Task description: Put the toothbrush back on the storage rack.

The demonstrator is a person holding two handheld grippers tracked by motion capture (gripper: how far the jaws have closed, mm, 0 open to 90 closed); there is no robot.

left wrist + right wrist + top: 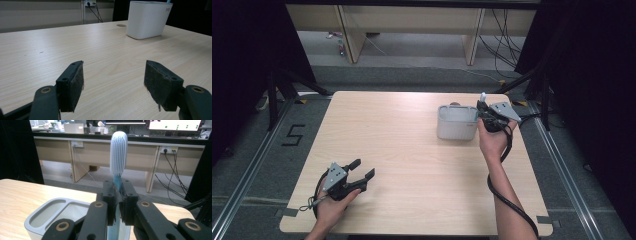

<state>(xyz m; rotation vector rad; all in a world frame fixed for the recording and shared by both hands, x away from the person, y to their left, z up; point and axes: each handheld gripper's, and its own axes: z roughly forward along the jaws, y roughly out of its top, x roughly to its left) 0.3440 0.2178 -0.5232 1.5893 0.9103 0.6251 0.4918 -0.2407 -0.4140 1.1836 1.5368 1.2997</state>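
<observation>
A blue toothbrush (118, 155) with a pale bristle head stands upright, its handle clamped by my right gripper (117, 195), which is shut on it. In the high view my right gripper (486, 114) hovers at the right rim of a white two-compartment holder (456, 122), with the toothbrush head (483, 96) poking up above it. The holder (57, 213) lies just below and left of the jaws, and its compartments look bare. My left gripper (362, 170) rests open on the table at the near left with nothing between its pads (72, 82). Far ahead of it stands the holder (148, 18).
The wooden table (402, 150) carries the holder at its far right. A small round mark (121, 25) lies on the table beside the holder. Beyond the far edge are desks (87, 152), wall sockets and hanging cables (175, 170). Dark stands flank the table.
</observation>
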